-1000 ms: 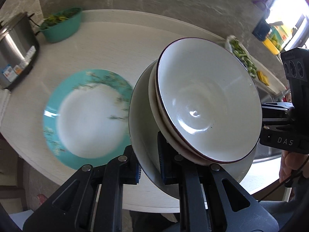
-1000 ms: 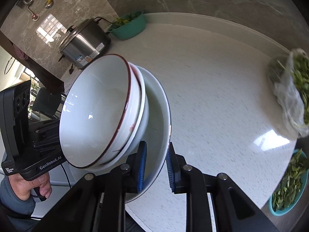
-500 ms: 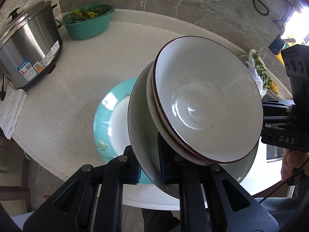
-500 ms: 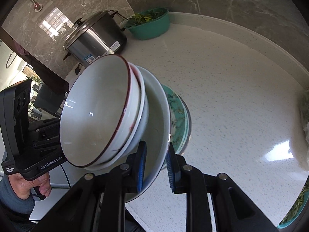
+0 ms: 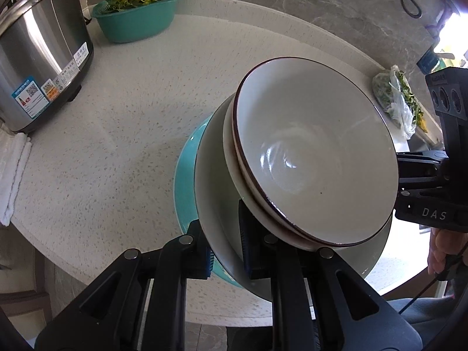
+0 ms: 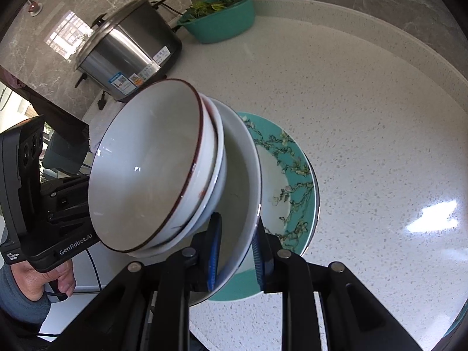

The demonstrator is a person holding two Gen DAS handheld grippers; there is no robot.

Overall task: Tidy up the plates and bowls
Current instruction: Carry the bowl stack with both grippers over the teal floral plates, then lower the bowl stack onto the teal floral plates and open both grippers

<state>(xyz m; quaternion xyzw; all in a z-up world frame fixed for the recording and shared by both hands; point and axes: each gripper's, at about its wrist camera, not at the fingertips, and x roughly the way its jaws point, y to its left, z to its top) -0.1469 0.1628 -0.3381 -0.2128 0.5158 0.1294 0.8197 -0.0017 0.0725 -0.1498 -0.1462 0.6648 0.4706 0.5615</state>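
Tongs on both sides are clamping the same load: your left tongs are pinching the near rim of the wide white ceramic plate, and your right tongs are gripping the opposite rim of that plate, blue pads pressing on either face. The plate is tilting, and it is carrying two nested white bowls with dark red rims, the upper one sitting inside the lower.

Compared with a second ago, you are holding the stack much nearer the turquoise plate with the blossom-branch pattern. Back then that plate was lying in full view off to the side in the left view and was missing from the right view altogether; now the white plate is hanging right over it, covering most of it in the left view, with only a turquoise crescent showing. Whether the two plates are touching, you cannot tell from either view.

The grip itself is looking unchanged, and the bowls are sitting in the plate just as before.

The steel rice cooker and the teal basin of greens are showing larger and closer on the speckled white table. The bag of greens is lying near the table's far edge.
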